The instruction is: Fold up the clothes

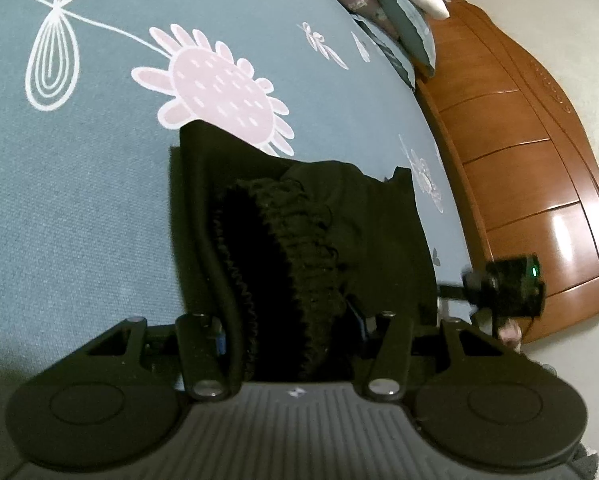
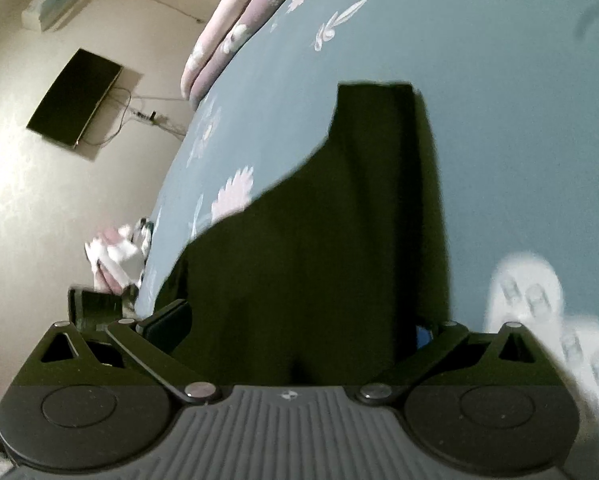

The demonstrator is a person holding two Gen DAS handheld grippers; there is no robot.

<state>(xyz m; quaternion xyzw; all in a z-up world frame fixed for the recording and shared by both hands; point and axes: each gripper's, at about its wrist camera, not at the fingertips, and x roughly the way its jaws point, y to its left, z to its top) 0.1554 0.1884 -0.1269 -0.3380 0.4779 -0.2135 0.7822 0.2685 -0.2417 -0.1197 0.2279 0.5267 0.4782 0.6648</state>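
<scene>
Blue bedsheet (image 1: 79, 200), black shorts (image 1: 299, 220), wooden headboard (image 1: 519, 140)

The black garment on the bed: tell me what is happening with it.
A person is folding a black garment with a gathered elastic waistband on a blue bedsheet printed with pink and white flowers, using a handheld tool in each hand. The left tool has the bunched waistband between its fingers. The right tool has a flat part of the same cloth between its fingers, though its grip is hidden. The far end lies on the sheet.
</scene>
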